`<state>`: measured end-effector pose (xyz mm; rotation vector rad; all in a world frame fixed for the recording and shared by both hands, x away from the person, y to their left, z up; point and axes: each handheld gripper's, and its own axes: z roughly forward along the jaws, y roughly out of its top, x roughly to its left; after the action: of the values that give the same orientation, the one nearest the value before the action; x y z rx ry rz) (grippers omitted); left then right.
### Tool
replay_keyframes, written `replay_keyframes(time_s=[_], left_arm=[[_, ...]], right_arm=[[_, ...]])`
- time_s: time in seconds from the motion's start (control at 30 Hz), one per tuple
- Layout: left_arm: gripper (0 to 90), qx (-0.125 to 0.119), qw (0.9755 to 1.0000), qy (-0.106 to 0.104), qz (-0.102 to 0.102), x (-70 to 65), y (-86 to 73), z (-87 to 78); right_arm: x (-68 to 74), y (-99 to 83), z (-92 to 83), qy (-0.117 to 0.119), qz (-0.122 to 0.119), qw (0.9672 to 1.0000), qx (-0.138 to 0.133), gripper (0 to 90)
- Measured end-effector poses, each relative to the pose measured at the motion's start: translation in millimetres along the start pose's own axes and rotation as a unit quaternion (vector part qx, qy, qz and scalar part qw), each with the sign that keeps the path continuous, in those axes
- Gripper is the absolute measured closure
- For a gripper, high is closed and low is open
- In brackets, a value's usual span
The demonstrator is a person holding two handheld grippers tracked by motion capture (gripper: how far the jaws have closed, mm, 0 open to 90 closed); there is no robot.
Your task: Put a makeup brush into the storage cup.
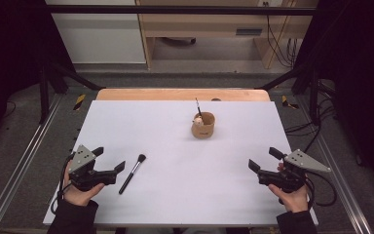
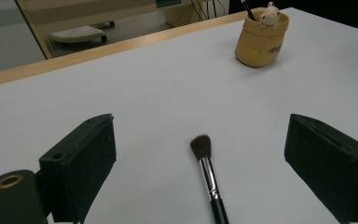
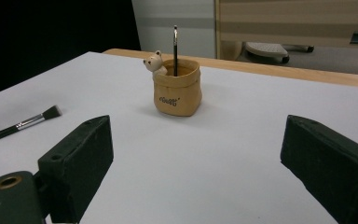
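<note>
White work surface [image 1: 185, 195] on a wooden table, with a makeup brush [image 1: 132, 174] and a tan holder [image 1: 203, 125] laid out between two hand-held grippers.

The brush lies flat at the near left, just beside the left gripper [image 1: 111, 159], whose jaws stand wide apart with nothing between them; in the left gripper view the brush [image 2: 209, 177] lies between those jaws, its handle cut off by the lower edge. The right gripper [image 1: 264, 159], equally wide and empty, rests well apart from the holder [image 3: 177, 88]. A small bear figure [image 3: 154, 63] and a thin dark stick [image 3: 175, 49] rise from the holder; the stick's lower end is hidden inside, and the holder's lettering is too small to read.
</note>
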<state>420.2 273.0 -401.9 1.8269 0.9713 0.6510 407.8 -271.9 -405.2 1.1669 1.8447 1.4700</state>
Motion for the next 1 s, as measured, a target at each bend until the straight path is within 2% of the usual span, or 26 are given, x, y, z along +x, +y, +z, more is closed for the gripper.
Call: replay_keyframes(time_s=[0.13,0.3,0.57,0.73,0.83,1.0], left_arm=[[8.7,0.009,1.0,0.0,0.001,-1.6,1.7,3.2],[9.0,0.036,0.9993,0.002,0.005,-2.8,0.9,10.5],[9.5,0.085,0.9963,0.004,0.012,-5.1,-0.5,25.6],[9.7,0.127,0.9917,0.001,0.021,-5.9,-2.4,36.7],[10.4,0.142,0.9896,-0.002,0.024,-7.2,-4.0,42.7],[11.5,0.174,0.9843,-0.003,0.032,-9.2,-5.9,51.3]], right_arm=[[1.0,0.8,-0.8,0.0,-0.001,1.0,-0.001,9.7],[2.9,1.0,0.6,0.004,-0.006,1.0,0.002,9.7],[4.4,1.3,0.4,0.007,-0.01,0.9999,0.003,9.7],[4.9,1.4,0.5,0.008,-0.009,0.9999,0.006,9.6],[5.9,1.2,1.3,0.009,-0.01,0.9999,0.007,9.6],[7.3,1.3,2.2,0.011,-0.011,0.9998,0.01,9.6]])
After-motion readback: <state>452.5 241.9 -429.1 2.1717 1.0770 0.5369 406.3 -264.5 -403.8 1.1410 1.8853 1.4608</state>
